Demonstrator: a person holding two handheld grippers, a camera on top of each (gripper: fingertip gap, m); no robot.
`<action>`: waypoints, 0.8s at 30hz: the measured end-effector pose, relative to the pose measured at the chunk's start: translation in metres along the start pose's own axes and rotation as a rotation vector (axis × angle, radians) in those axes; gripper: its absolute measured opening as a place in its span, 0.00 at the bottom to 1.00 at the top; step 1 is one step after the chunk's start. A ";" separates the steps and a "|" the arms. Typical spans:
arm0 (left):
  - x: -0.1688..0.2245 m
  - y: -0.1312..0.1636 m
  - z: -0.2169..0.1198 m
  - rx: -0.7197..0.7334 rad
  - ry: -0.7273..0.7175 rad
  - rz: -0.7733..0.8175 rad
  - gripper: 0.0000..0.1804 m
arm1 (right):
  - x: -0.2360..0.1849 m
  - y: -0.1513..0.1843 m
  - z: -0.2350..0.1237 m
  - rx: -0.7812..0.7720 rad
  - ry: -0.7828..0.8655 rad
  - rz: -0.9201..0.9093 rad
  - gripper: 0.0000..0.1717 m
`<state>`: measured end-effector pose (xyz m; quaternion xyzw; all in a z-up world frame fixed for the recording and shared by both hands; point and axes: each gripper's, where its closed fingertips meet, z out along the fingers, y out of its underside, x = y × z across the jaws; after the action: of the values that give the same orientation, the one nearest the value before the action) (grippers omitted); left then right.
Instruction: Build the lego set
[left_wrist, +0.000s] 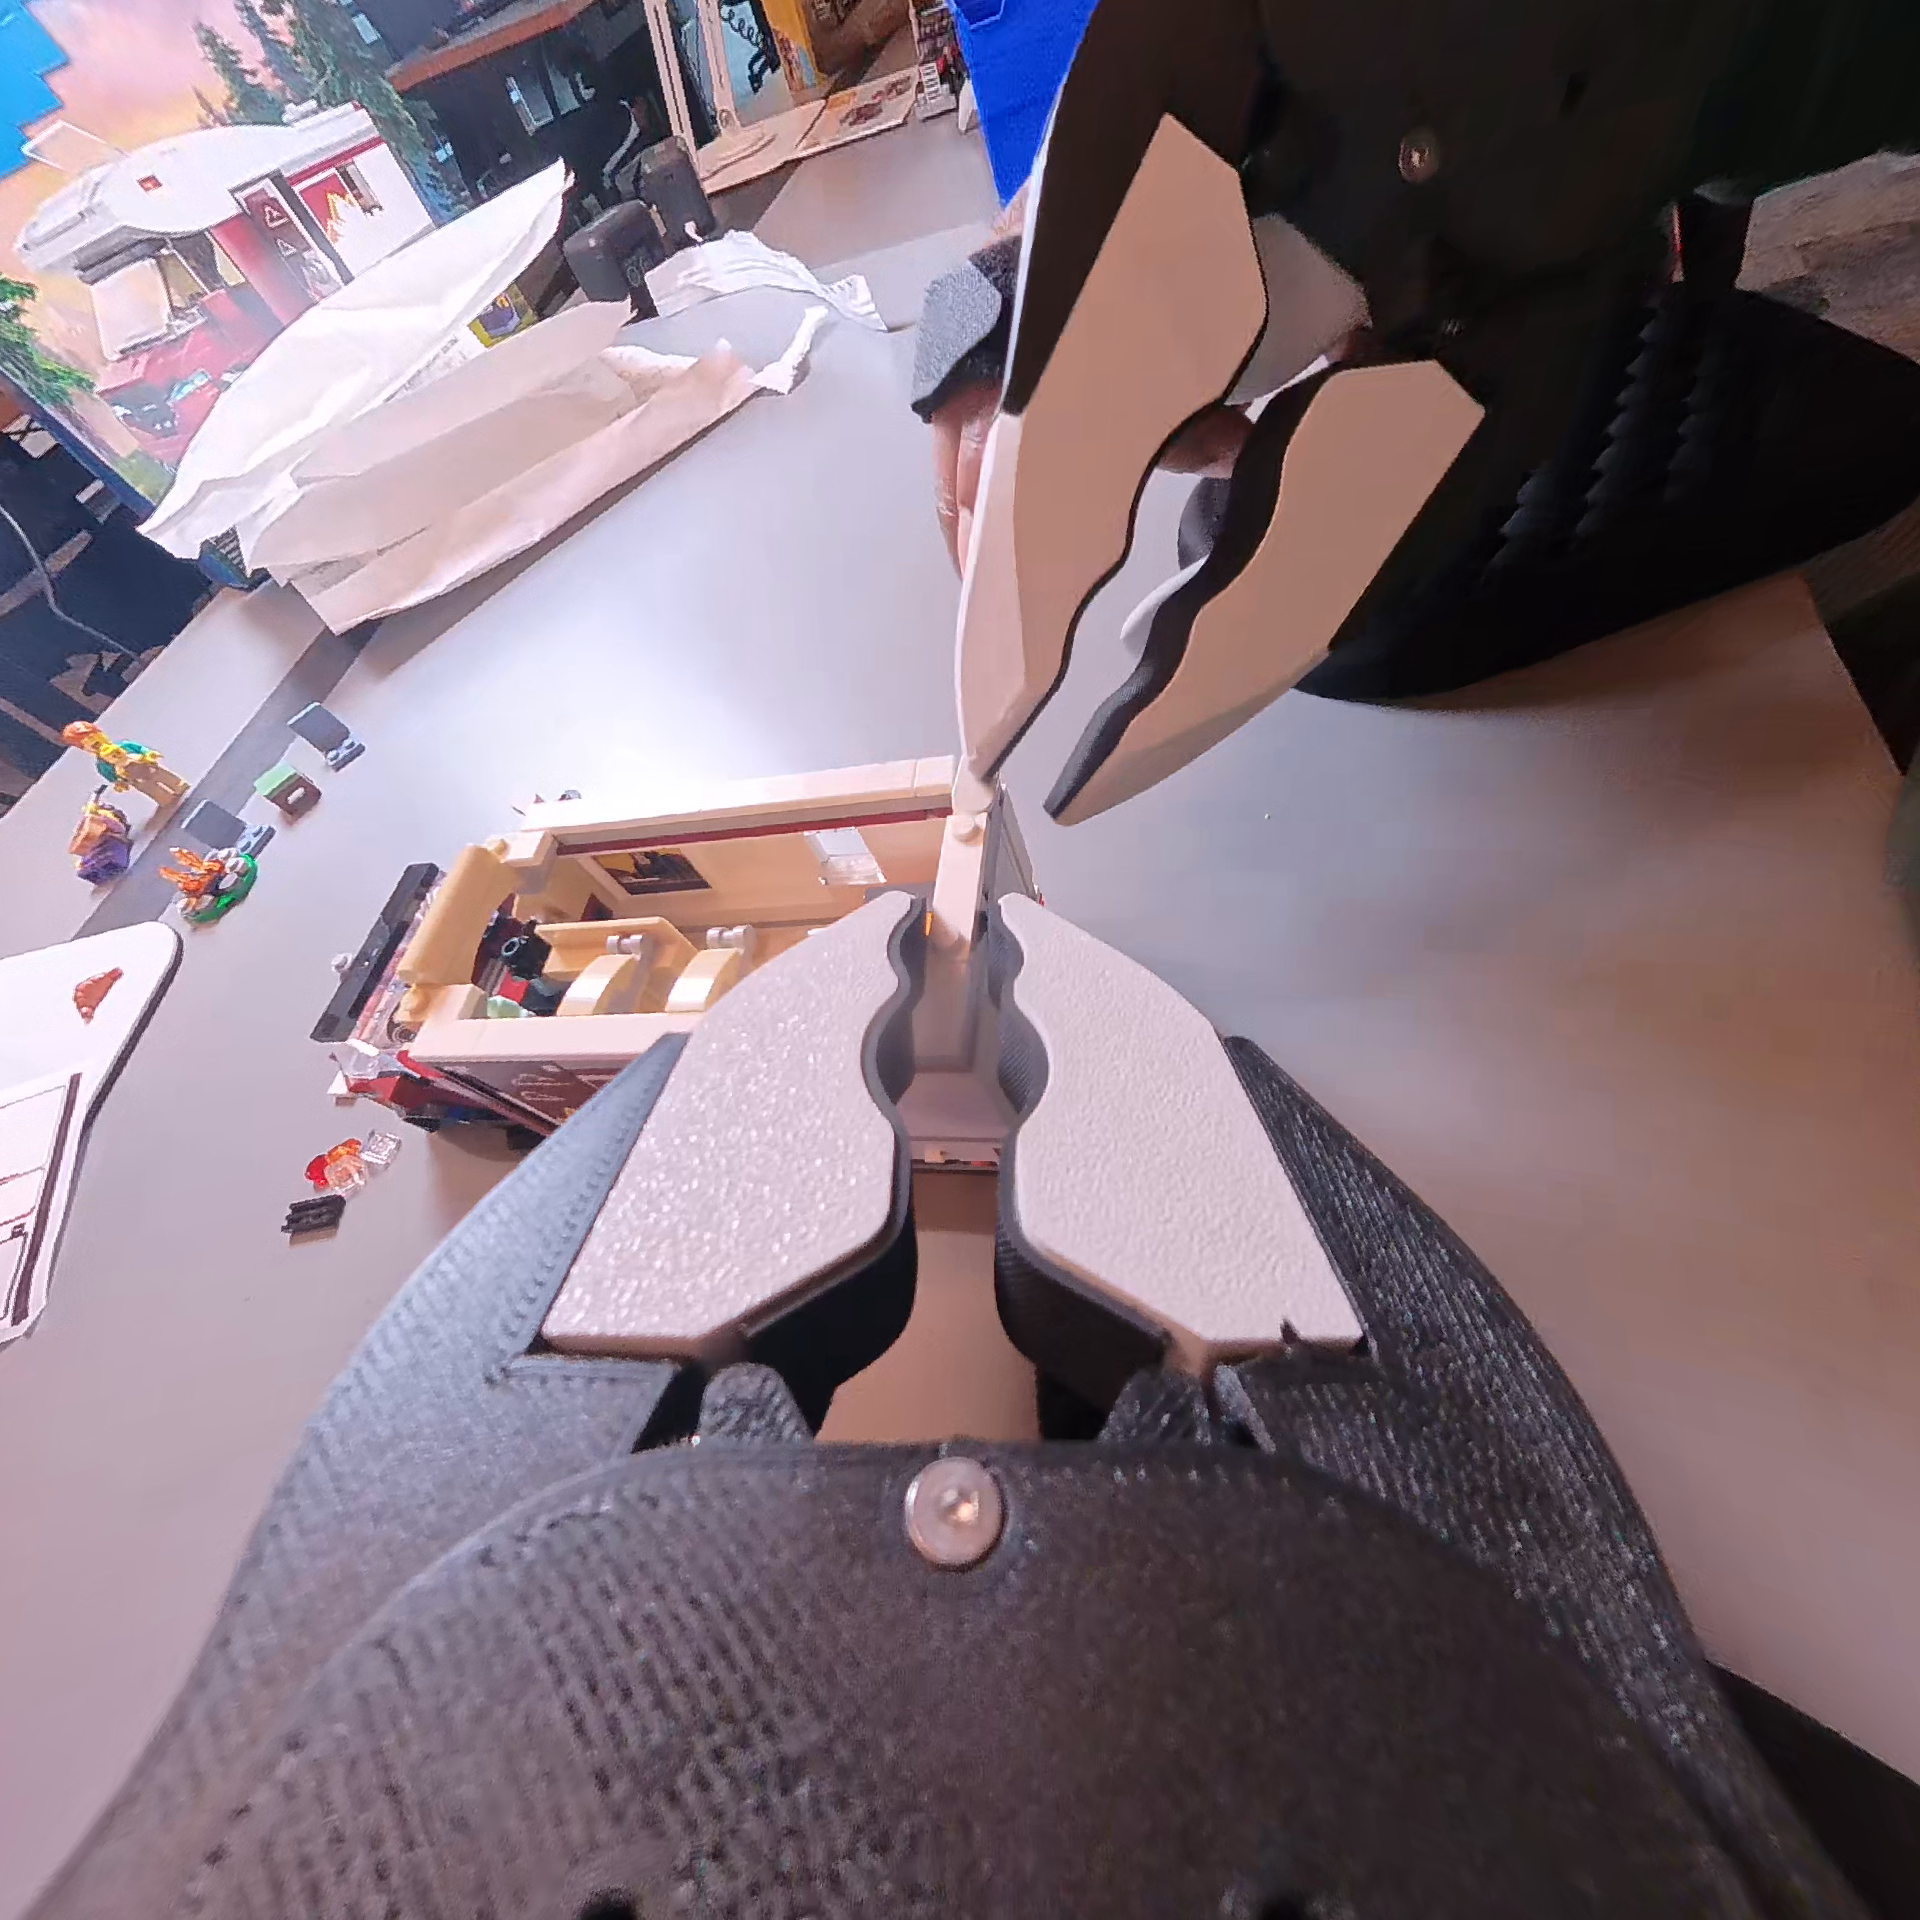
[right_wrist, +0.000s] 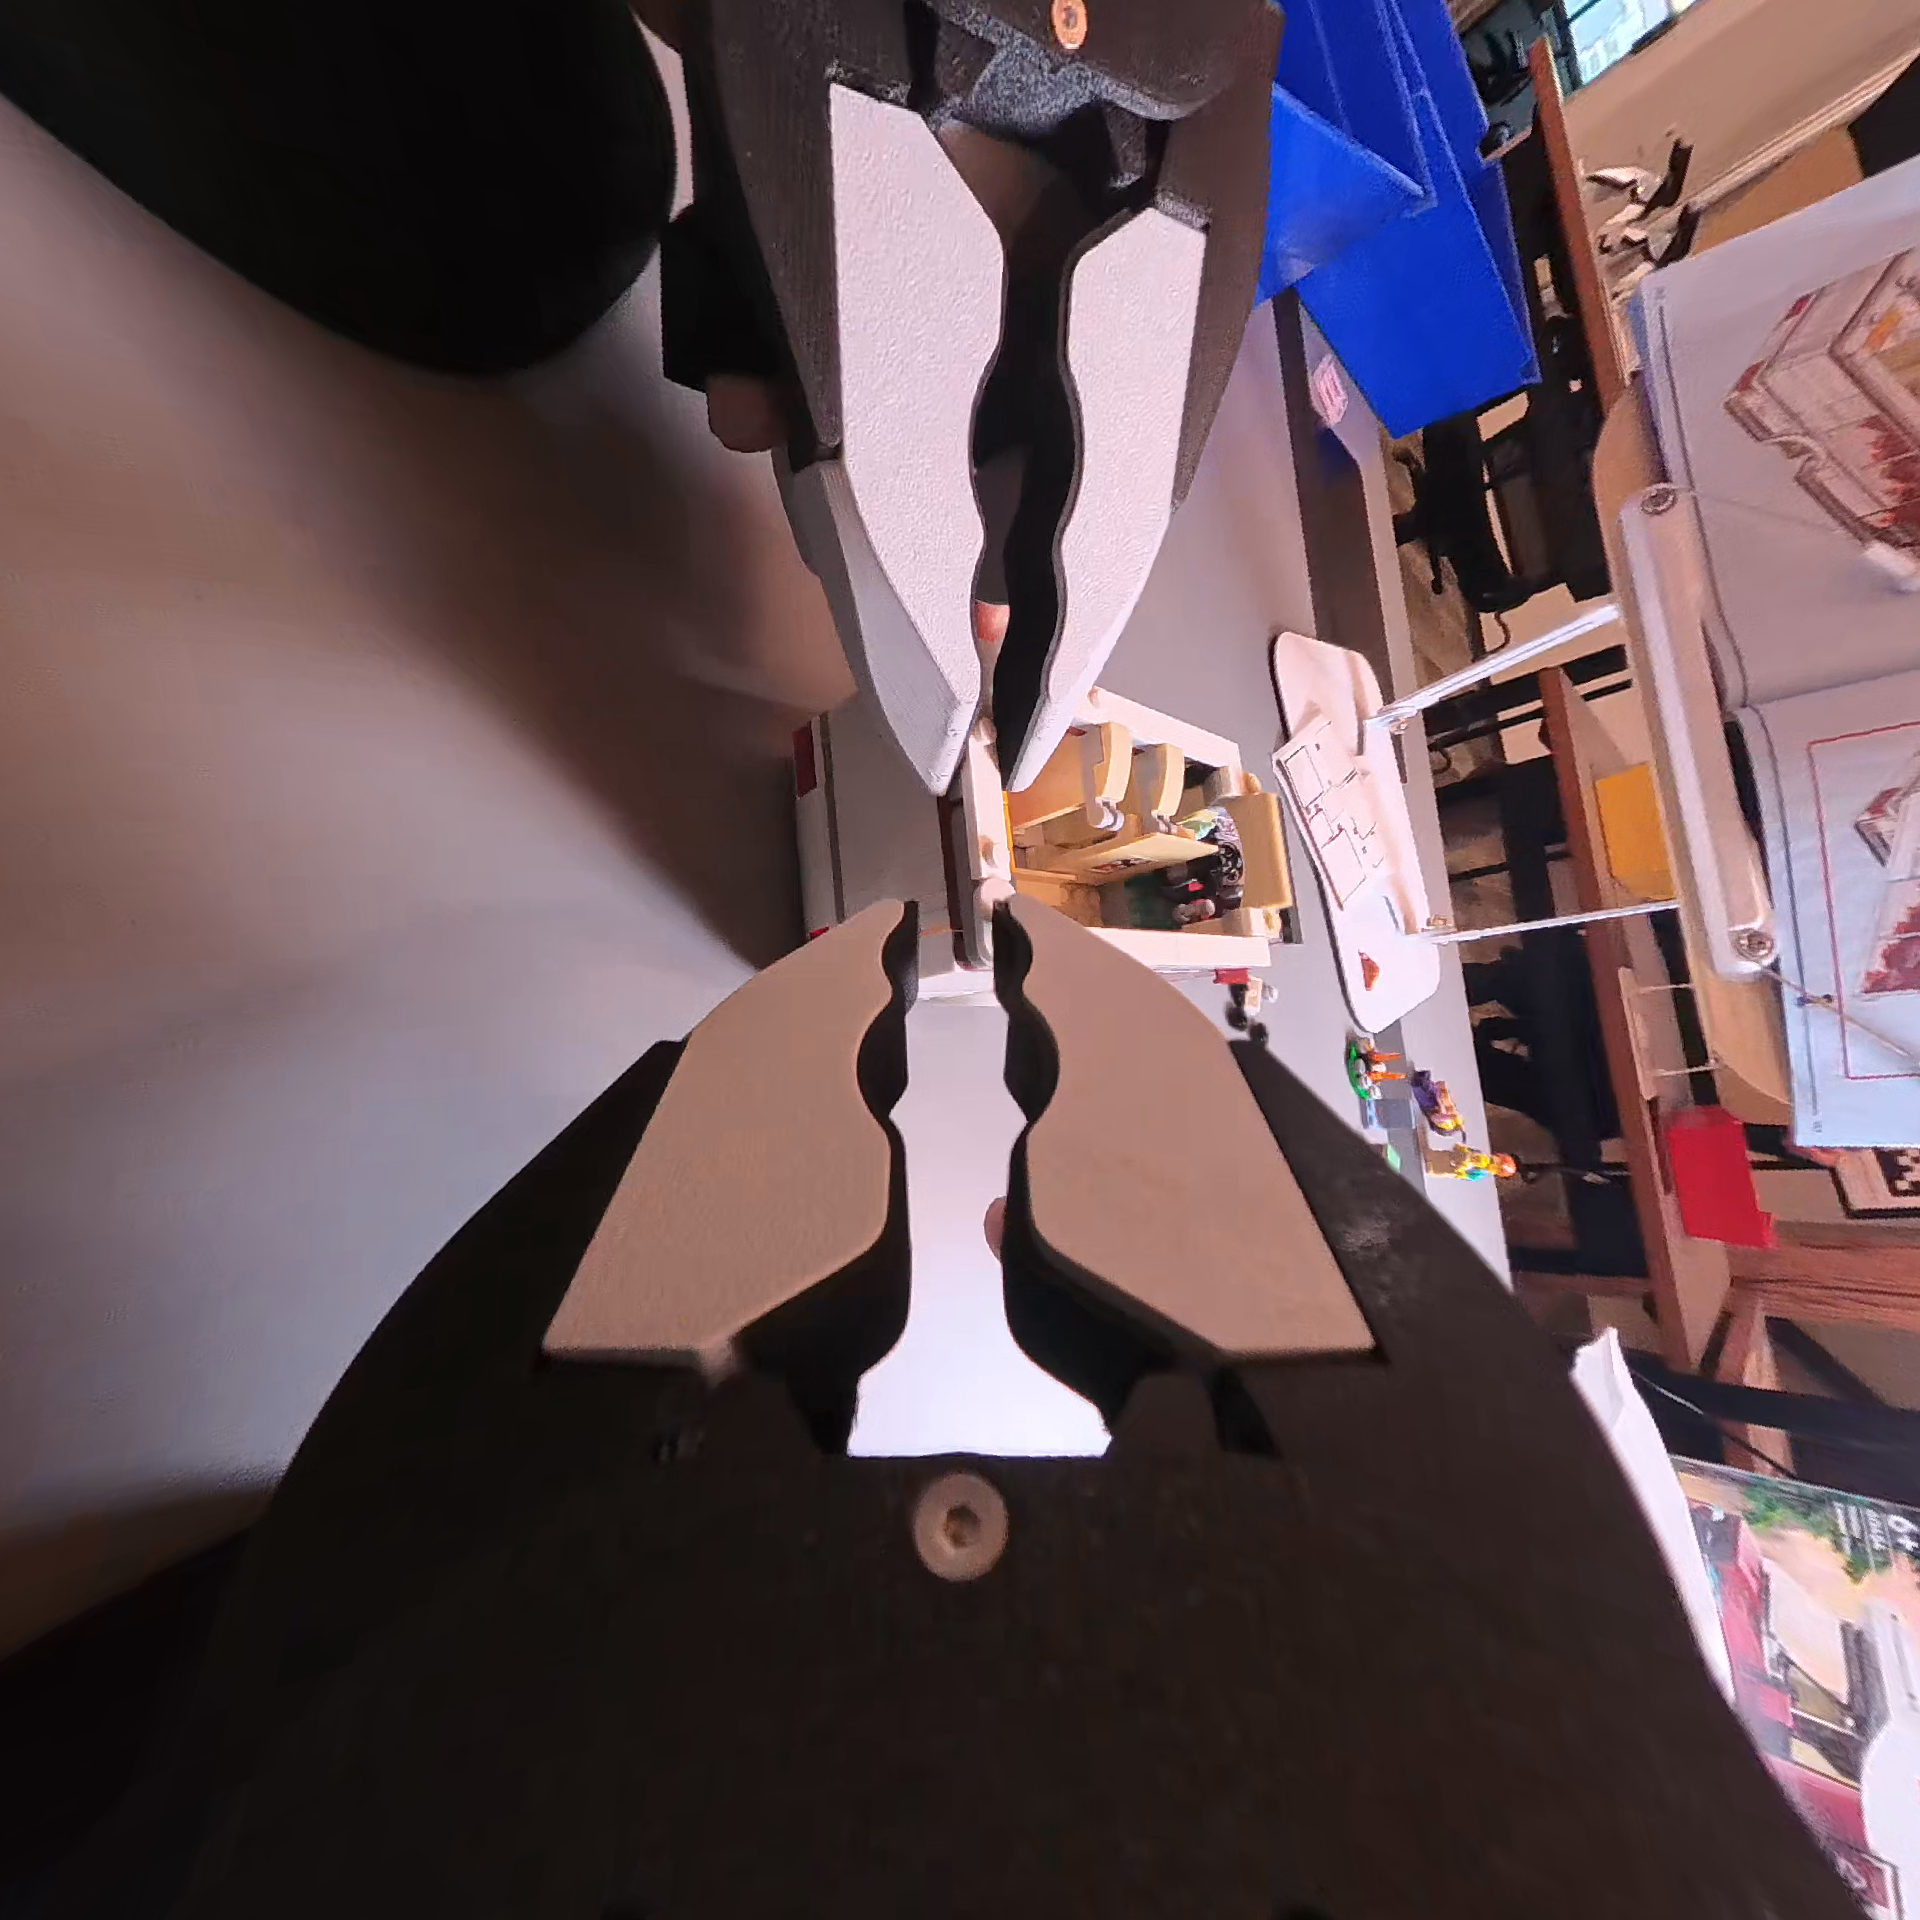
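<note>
Currently the left gripper (left_wrist: 951, 925) is nearly closed, its pads clamped on the upright cream end wall (left_wrist: 956, 935) of the toy brick camper (left_wrist: 623, 935) on the grey tabletop (left_wrist: 1455, 987). The right gripper (left_wrist: 1013, 790) comes in from above with jaws part open; one fingertip touches a small white piece (left_wrist: 974, 790) on the wall's top corner, the other stands clear, so no grip visible. Further out: minifigures (left_wrist: 125, 800), loose small bricks (left_wrist: 348, 1169), crumpled white paper bags (left_wrist: 436, 416), the picture box (left_wrist: 187, 229), and blue bins (right_wrist: 1382, 239).
</note>
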<state>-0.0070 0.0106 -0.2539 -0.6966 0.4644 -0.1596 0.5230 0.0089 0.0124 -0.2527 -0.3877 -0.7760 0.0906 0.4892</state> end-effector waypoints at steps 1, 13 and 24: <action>0.000 0.000 0.000 -0.002 0.001 0.000 0.06 | 0.000 0.000 0.000 0.001 -0.003 0.011 0.07; 0.000 -0.002 0.009 -0.103 0.043 0.020 0.10 | 0.002 0.000 0.001 0.031 -0.068 0.126 0.08; 0.000 0.002 0.011 -0.159 0.060 -0.014 0.06 | 0.002 0.004 0.005 -0.015 -0.091 0.089 0.11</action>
<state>-0.0002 0.0163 -0.2601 -0.7340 0.4863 -0.1468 0.4507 0.0063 0.0173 -0.2559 -0.4209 -0.7801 0.1239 0.4460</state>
